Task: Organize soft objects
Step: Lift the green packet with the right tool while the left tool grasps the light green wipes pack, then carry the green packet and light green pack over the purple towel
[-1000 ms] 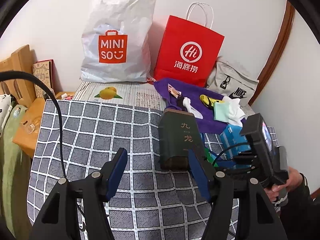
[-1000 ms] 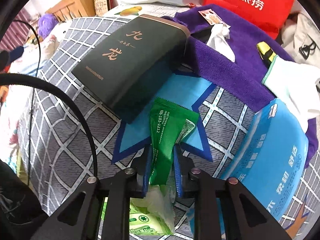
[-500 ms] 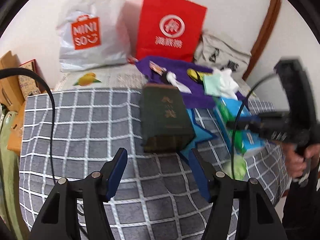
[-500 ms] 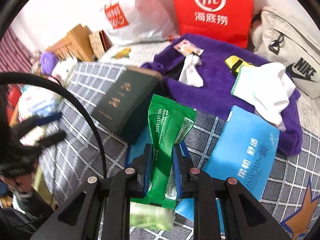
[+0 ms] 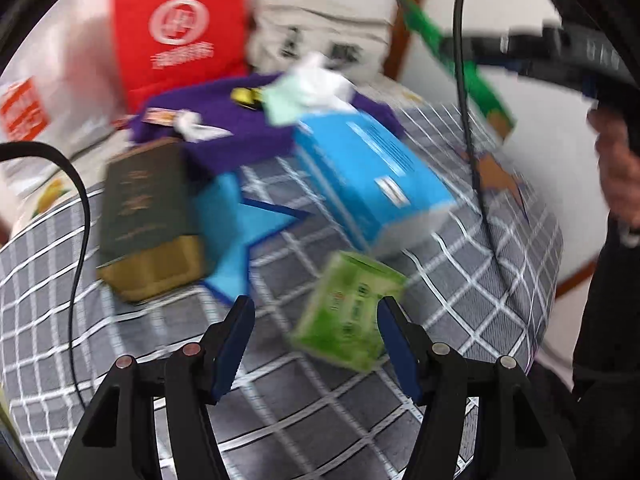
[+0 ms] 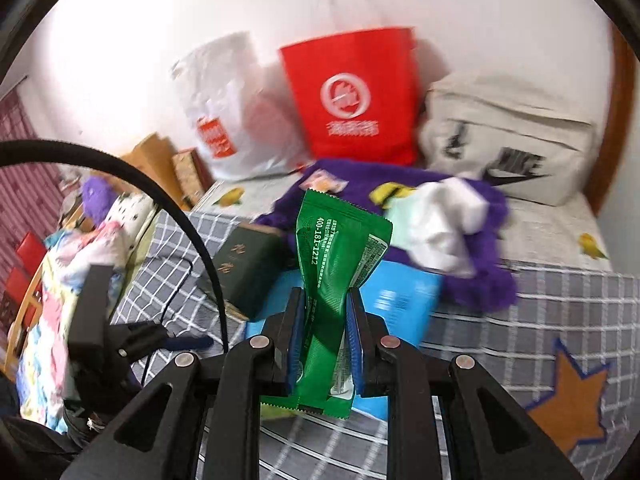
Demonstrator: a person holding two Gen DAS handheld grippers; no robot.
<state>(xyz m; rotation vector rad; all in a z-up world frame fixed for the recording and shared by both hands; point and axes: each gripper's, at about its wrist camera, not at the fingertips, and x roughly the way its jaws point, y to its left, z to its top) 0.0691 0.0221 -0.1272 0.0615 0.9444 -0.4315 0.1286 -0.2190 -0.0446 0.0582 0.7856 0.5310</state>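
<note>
A: Where does the dark green sachet (image 6: 336,280) sit, taking the blue tissue pack (image 5: 368,168) as the marker?

B: It is lifted clear above that pack. The right gripper (image 6: 325,340) has its two blue pads clamped on the sachet's lower half, so the printed upper end stands up between the fingers (image 6: 295,336). In the left wrist view the same sachet (image 5: 460,60) hangs in the air, above and to the right of the blue pack, with a person's hand (image 5: 616,172) behind the tool.

A: And the left gripper (image 5: 316,344)?

B: Its jaws stand apart with nothing pinched. A light green tissue packet (image 5: 352,316) lies on the grey checked bedcover (image 5: 360,412), just in front of the blue pack's near end; in the picture it falls between the spread fingers, close to the right one. The blur hides whether that finger touches it.

A: What else lies around the blue pack?

B: To its left lies a dark green box (image 5: 144,216) with a tan end, on its side. Behind the pack is a purple towel (image 5: 224,132) carrying white socks (image 5: 316,84) and a yellow item (image 5: 246,94). Further behind stand a red paper bag (image 5: 180,36), a white plastic bag (image 6: 228,108) and a beige canvas bag (image 6: 508,136) against the wall.
</note>
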